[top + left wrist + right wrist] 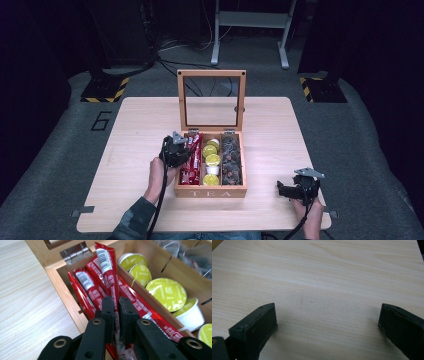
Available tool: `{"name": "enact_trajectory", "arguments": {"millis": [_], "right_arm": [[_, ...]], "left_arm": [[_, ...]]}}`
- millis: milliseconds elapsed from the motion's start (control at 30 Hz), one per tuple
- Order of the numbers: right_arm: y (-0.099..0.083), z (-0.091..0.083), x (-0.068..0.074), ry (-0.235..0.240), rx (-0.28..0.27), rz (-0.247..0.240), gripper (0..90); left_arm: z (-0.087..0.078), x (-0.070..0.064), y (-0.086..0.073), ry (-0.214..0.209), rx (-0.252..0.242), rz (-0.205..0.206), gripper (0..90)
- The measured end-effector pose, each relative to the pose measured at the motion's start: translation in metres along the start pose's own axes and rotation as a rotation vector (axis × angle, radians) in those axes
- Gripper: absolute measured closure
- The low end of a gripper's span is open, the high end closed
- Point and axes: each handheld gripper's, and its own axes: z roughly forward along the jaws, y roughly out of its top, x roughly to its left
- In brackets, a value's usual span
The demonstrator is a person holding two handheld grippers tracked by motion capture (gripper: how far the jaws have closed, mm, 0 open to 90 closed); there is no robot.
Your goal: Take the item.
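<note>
My left hand-held gripper (pixel 116 305) is over the left compartment of the wooden box (pixel 210 192), and its jaws are clamped on a red stick packet (pixel 107 272). That packet stands tilted, its top end lifted above the other red packets (pixel 86 288) that lie slanted in the same compartment. In the high view I see the left hand-held gripper (pixel 181 149) at the box's left edge, with my left hand (pixel 159 172) behind it on the bench (pixel 140 130).

The middle compartment holds small cups with yellow-green lids (pixel 167 294), some upright and some on their sides. The right compartment holds dark pouches (pixel 230 160), too small for me to make out further. The box lid (pixel 212 100) with its clear pane stands open and upright at the far side, held by metal hinges (pixel 74 253).

My right hand-held gripper (pixel 281 190) rests well away from the box, near the bench's right front corner. Its jaws are wide apart with nothing between them, and I see bare wood (pixel 324 285) under them in the right gripper view.
</note>
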Motion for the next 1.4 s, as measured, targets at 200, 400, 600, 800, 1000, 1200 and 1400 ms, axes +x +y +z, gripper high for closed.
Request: {"name": "enact_trajectory", "arguments": {"millis": [200, 400, 600, 800, 1000, 1200, 1400], "right_arm": [[0.0, 0.0, 0.0, 0.001, 0.0, -0.001, 1.3], [0.0, 0.0, -0.001, 0.0, -0.003, -0.008, 1.3], [0.0, 0.0, 0.0, 0.0, 0.0, 0.0, 1.3], [0.0, 0.0, 0.0, 0.0, 0.0, 0.0, 1.3], [0.0, 0.0, 0.0, 0.0, 0.0, 0.0, 1.3], [0.0, 0.0, 0.0, 0.0, 0.0, 0.0, 1.3], [0.0, 0.0, 0.0, -0.001, 0.0, 0.001, 1.3]], "left_arm": [[-0.007, 0.001, 0.001, -0.008, -0.02, -0.003, 83.2], [-0.017, 0.0, 0.004, -0.018, -0.06, -0.002, 83.2], [-0.029, 0.002, 0.005, -0.016, -0.092, 0.003, 83.2], [-0.043, 0.006, 0.004, -0.005, -0.111, 0.015, 83.2], [-0.054, 0.012, 0.001, 0.001, -0.134, 0.01, 83.2], [-0.063, 0.02, -0.002, 0.007, -0.151, -0.001, 83.1], [-0.07, 0.026, -0.006, 0.016, -0.157, -0.01, 83.1]]}}
